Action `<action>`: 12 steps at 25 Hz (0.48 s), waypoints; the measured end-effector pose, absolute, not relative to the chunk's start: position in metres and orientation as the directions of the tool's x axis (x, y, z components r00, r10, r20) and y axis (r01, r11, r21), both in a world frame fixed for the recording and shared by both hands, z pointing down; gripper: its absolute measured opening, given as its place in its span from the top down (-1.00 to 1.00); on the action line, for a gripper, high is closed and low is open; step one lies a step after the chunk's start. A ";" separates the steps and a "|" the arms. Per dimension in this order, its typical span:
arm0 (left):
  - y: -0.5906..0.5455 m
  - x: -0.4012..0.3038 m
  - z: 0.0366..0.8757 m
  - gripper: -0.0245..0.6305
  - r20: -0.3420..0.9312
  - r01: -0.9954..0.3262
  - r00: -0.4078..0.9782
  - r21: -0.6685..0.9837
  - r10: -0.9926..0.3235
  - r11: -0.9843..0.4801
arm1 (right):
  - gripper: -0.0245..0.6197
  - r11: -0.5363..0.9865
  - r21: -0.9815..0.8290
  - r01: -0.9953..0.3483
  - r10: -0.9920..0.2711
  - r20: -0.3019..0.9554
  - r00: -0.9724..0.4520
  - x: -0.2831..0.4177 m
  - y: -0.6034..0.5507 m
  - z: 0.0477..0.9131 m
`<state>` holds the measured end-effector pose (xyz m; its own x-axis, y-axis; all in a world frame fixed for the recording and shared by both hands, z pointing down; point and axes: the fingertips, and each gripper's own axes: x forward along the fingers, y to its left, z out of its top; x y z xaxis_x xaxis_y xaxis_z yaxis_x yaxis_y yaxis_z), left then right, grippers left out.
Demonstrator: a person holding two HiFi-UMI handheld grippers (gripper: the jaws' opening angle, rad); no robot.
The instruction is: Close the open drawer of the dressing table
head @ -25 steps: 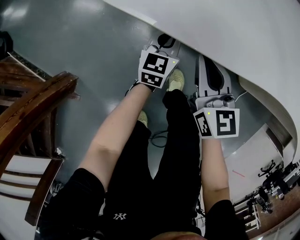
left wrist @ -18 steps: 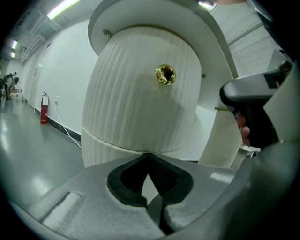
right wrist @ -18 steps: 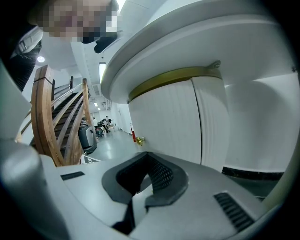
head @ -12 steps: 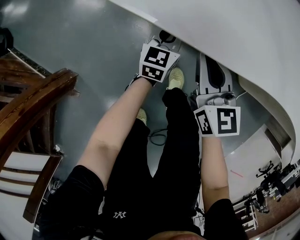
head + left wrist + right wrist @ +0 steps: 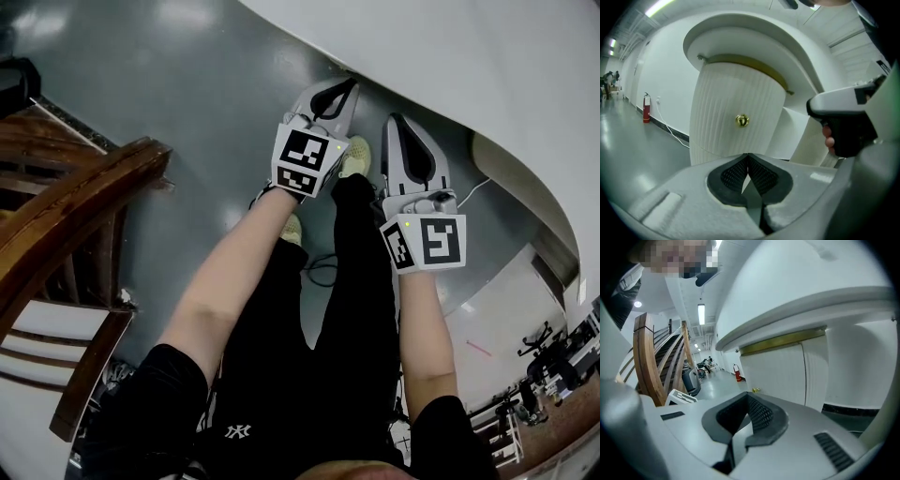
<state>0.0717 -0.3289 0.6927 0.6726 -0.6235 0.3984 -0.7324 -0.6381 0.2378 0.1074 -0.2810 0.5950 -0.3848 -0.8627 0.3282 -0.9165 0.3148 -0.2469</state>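
Observation:
The white dressing table (image 5: 487, 66) fills the upper right of the head view. Its fluted drawer front (image 5: 736, 101) with a small brass knob (image 5: 742, 121) faces the left gripper view, tucked under the tabletop rim. In the right gripper view the drawer front (image 5: 773, 369) looks about level with the panel beside it, and the knob (image 5: 755, 390) shows just past the jaws. My left gripper (image 5: 351, 85) (image 5: 748, 157) is shut and empty, a short way off the front. My right gripper (image 5: 394, 120) (image 5: 747, 397) is also shut and empty, beside the left one.
A wooden chair (image 5: 75, 216) stands at the left, also seen as a chair back (image 5: 651, 362) in the right gripper view. The person's legs and shoes (image 5: 352, 155) are below the grippers on the grey floor (image 5: 187, 84). A red fire extinguisher (image 5: 646, 108) stands by the far wall.
Both grippers have drawn back from under the tabletop edge towards the person, so their whole jaws now show in the head view. Both stay shut.

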 end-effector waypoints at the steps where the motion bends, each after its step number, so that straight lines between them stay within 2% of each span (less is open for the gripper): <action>1: -0.322 0.069 0.683 0.89 0.401 -0.729 0.676 0.241 -0.618 -0.641 | 0.88 0.316 -0.249 -0.915 -0.861 0.330 -0.387 0.105 -0.277 0.587; 12: -0.260 0.062 0.525 0.89 0.359 -0.679 0.725 0.227 -0.588 -0.698 | 0.88 0.276 -0.262 -0.925 -0.885 0.307 -0.350 0.100 -0.243 0.482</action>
